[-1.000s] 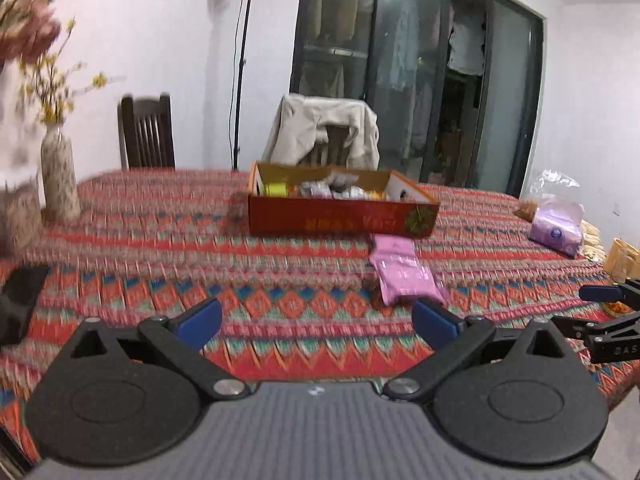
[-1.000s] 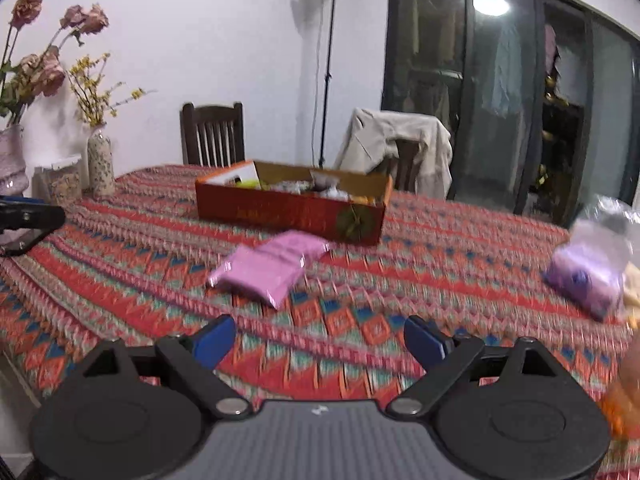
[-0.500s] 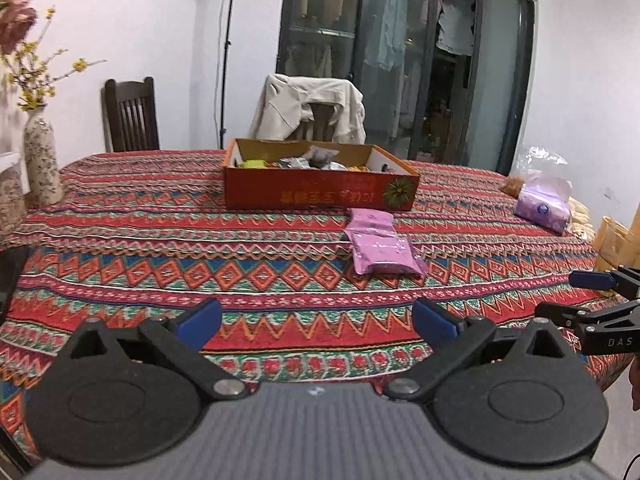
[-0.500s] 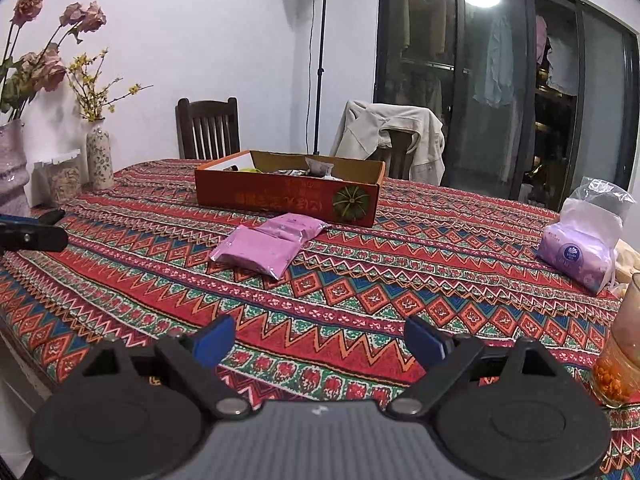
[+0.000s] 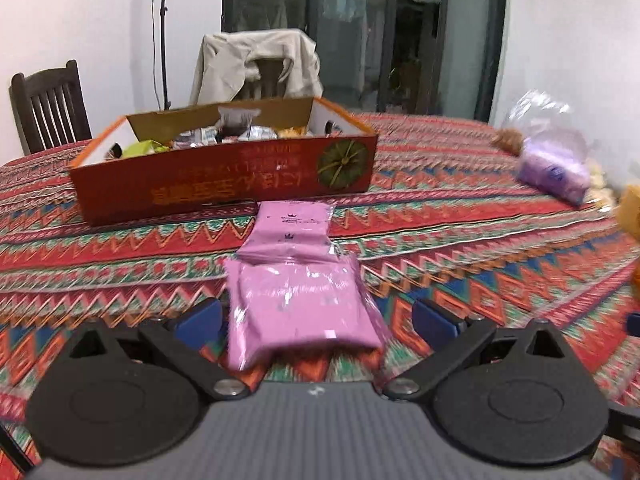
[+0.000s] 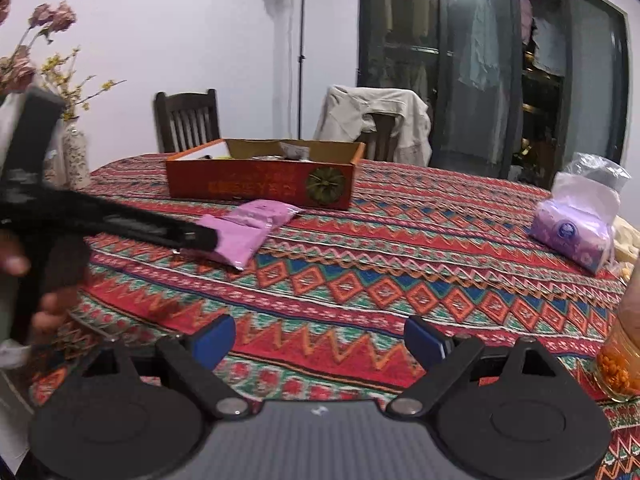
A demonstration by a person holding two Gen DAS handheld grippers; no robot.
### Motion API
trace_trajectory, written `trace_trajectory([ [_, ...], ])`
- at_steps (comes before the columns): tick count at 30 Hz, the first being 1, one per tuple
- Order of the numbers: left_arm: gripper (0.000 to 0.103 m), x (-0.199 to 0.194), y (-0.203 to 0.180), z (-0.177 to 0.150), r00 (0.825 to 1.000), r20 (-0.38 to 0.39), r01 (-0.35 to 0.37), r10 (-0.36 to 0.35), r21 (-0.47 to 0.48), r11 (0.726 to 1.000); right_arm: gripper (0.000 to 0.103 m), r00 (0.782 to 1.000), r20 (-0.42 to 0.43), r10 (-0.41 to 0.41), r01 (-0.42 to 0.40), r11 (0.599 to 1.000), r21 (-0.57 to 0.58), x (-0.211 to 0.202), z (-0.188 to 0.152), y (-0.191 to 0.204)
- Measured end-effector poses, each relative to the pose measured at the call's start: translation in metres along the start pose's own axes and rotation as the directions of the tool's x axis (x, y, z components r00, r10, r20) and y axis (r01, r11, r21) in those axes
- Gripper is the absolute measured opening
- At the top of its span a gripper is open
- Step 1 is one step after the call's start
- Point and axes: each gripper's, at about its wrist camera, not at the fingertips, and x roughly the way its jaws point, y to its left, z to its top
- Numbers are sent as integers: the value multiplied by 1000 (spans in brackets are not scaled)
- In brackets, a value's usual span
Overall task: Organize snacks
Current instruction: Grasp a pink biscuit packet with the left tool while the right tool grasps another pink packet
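Bench (image 5: 460, 216): I see it under a red zigzag cloth, running ahead of both claws and carrying everything.
Snack box (image 5: 224, 184): orange carton, straight ahead of my left claw and beyond the pink packs; it already holds mixed wrappers, so I judge it the place the snacks go.
Tissue pack (image 6: 572, 232): purple, in a clear bag, well off to the right of my right claw; not a snack as far as I can tell.
Near pink pack (image 5: 300, 308): lying flat on the bench, right between the fingers of my left claw, apart from both pads.
Far pink pack (image 5: 290, 230): just past the near one, its end seemingly tucked under the near one's edge, short of the box wall.
Left claw (image 5: 316, 320): fingers spread wide, nothing clamped, straddling the near pack; the view is smeared.
Right claw (image 6: 320, 340): fingers wide apart, empty, over bare cloth, the packs well ahead and to its left.
Jar (image 6: 618, 364): glass with orange bits, close by the right claw's right side.
Risk, grip: the wrapper looks slick and puffy; closing on its edge could squirt it out or crush the contents.
Risk, overlap: lifting the near pack may drag the far one along.
Risk, cloth: pads set too low could pinch the cloth.
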Motion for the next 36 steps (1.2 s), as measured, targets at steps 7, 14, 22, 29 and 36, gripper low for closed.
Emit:
trace_trajectory([
  [7, 103, 34, 1, 6, 998, -58, -7, 5, -36, 999, 91, 1000, -11, -24, 24, 999, 35, 10, -2, -23],
  [14, 73, 29, 4, 4, 999, -32, -18, 18, 5, 1000, 91, 999, -24, 26, -24, 997, 73, 34, 2, -29],
  [22, 73, -21, 67, -17, 998, 8, -53, 55, -103, 993, 91, 997, -32, 71, -68, 994, 80, 65, 24, -21],
  [29, 73, -56, 140, -30, 989, 61, -112, 132, -256, 960, 91, 963, -102, 250, -230, 958, 174, 146, 66, 7],
  [36, 73, -70, 176, -41, 989, 84, -93, 125, -314, 945, 89, 961, -131, 242, -218, 960, 174, 231, 111, 67],
])
